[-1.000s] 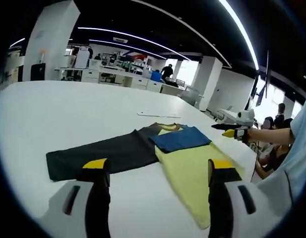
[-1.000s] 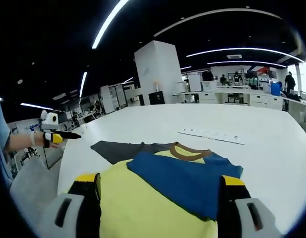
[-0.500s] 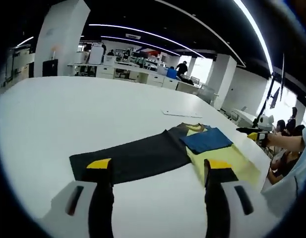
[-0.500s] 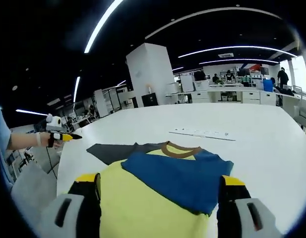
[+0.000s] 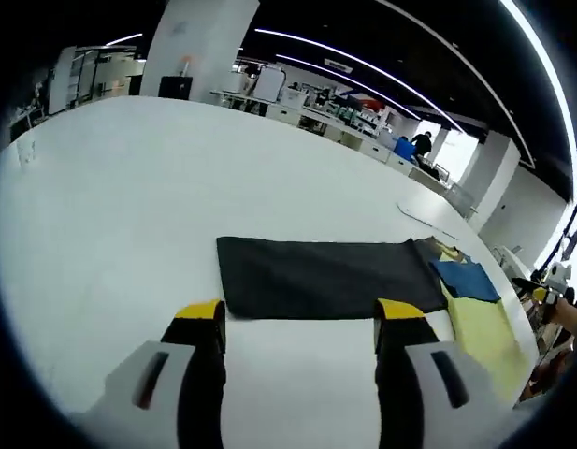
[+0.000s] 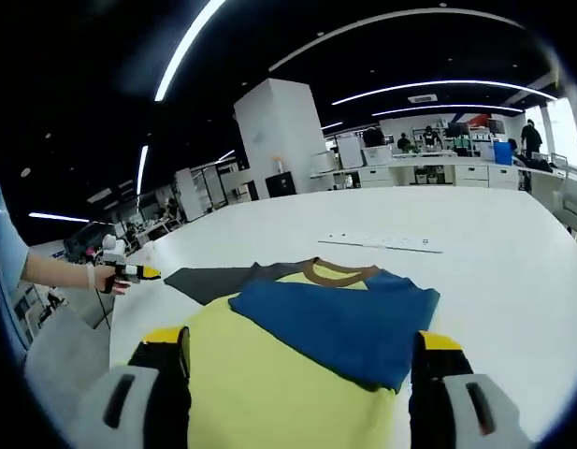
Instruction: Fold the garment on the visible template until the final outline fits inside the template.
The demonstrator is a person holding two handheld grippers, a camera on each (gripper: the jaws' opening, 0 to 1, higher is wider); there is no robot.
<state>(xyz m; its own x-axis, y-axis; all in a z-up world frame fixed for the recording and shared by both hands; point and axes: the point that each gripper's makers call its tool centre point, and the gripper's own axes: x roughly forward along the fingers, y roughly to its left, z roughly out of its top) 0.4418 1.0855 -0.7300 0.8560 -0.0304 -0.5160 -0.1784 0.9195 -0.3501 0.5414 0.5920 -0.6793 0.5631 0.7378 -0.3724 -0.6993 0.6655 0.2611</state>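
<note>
A yellow T-shirt [image 6: 269,374] with a brown collar lies flat on the white table [image 6: 512,281], a blue sleeve [image 6: 339,318] folded across its chest. A dark grey rectangular template [image 5: 325,278] lies beside it, one end tucked under the shirt's collar side. My left gripper [image 5: 299,323] hovers open just before the template's near edge, with the shirt [image 5: 480,313] off to its right. My right gripper [image 6: 302,346] stands open low over the shirt's yellow body, nothing between its jaws. In the right gripper view the left gripper [image 6: 129,273] is held in a hand at the far left.
A thin white strip [image 6: 382,243] lies on the table beyond the collar. The table's edge runs close behind the shirt [image 5: 526,327]. Desks, pillars and people stand far back in the office. Wide bare tabletop [image 5: 129,187] stretches to the left of the template.
The left gripper view has swung from the shirt toward the dark template, which now sits centred ahead. In the right gripper view the hand with the left gripper has dropped lower; the shirt is unchanged.
</note>
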